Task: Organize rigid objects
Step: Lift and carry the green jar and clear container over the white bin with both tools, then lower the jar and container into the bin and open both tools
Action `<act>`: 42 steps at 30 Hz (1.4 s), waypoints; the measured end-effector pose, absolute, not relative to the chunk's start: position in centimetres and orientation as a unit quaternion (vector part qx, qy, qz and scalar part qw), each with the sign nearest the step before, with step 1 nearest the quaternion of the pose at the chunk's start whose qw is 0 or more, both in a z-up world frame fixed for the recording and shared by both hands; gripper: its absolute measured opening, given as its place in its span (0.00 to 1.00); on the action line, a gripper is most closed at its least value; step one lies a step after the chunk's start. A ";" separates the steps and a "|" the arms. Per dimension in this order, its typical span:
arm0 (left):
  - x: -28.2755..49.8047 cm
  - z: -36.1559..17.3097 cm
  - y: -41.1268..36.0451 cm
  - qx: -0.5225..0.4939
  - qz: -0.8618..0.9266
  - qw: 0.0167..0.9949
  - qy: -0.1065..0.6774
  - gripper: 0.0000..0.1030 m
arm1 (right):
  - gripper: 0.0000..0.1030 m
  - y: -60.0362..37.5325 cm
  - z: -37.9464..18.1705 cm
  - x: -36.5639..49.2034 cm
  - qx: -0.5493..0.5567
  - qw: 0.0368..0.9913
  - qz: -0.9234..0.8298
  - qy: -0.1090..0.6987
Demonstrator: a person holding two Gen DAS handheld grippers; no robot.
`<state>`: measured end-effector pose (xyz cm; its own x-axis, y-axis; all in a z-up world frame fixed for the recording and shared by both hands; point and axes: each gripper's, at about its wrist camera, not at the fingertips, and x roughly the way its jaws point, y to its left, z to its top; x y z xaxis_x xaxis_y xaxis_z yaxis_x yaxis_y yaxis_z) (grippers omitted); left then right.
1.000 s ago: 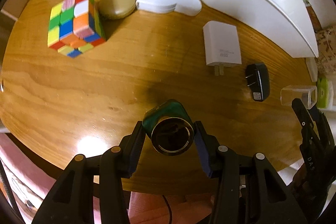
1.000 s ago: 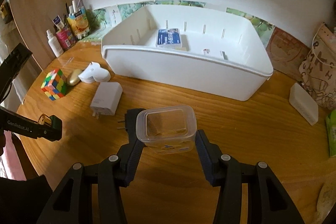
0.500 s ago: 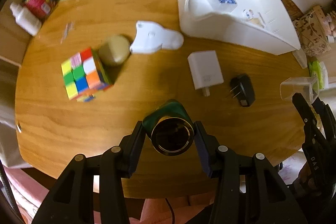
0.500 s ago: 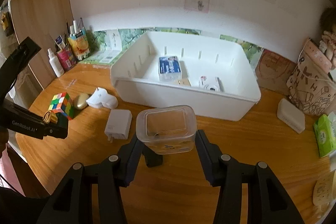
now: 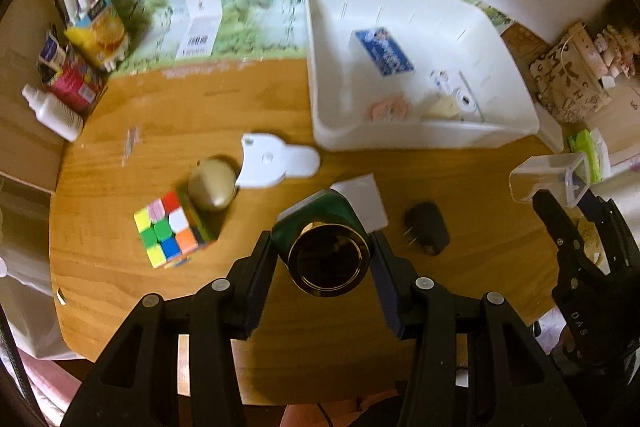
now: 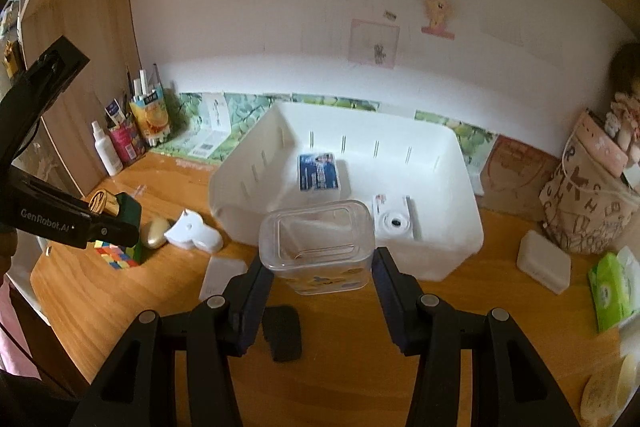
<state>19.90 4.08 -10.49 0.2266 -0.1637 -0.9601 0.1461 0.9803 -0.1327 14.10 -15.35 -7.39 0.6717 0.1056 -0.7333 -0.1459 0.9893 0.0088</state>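
Carrying both loads above the wooden tabletop (image 5: 120,155) toward the large white plastic bin (image 6: 460,239) at the far right. Left gripper (image 5: 326,259) closed on a dark green bottle with a gold cap (image 5: 320,227), cap facing the camera, held clear of the surface. Right gripper (image 6: 318,269) clamped on a clear lidded plastic box (image 6: 316,241), level, just short of the bin's near wall.

Bin already holds a blue-labelled white packet (image 6: 318,173) and a white roll (image 6: 396,223). Multicoloured puzzle cube (image 5: 172,227), gold oval case (image 5: 212,185), white flat charger (image 5: 364,201) and black plug adapter (image 5: 426,233) lie loose on the tabletop.

Judgement: clear the near rim with margin first, lower each item into bare floor away from the packet and roll, release only once seated. Stagger the two arms to avoid collision.
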 end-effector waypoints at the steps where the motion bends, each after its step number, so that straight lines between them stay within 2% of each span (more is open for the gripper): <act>1: 20.2 -10.2 3.9 -0.008 -0.098 0.786 0.611 0.49 | 0.50 -15.5 -7.2 14.4 -0.025 0.914 0.071 0.398; 16: 25.3 -8.7 -0.2 -0.017 -0.090 0.801 0.591 0.49 | 0.50 -19.4 -6.9 20.3 -0.014 0.922 0.089 0.378; 42: 33.3 -12.1 -3.4 -0.038 -0.066 0.803 0.591 0.49 | 0.50 -21.4 -14.0 27.2 0.029 0.888 0.134 0.439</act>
<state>33.27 -3.43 -12.10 0.2930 -0.1512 -0.9441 0.0609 0.9884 -0.1394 27.22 -21.43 -13.95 0.5790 0.2636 -0.7716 -0.2125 0.9624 0.1693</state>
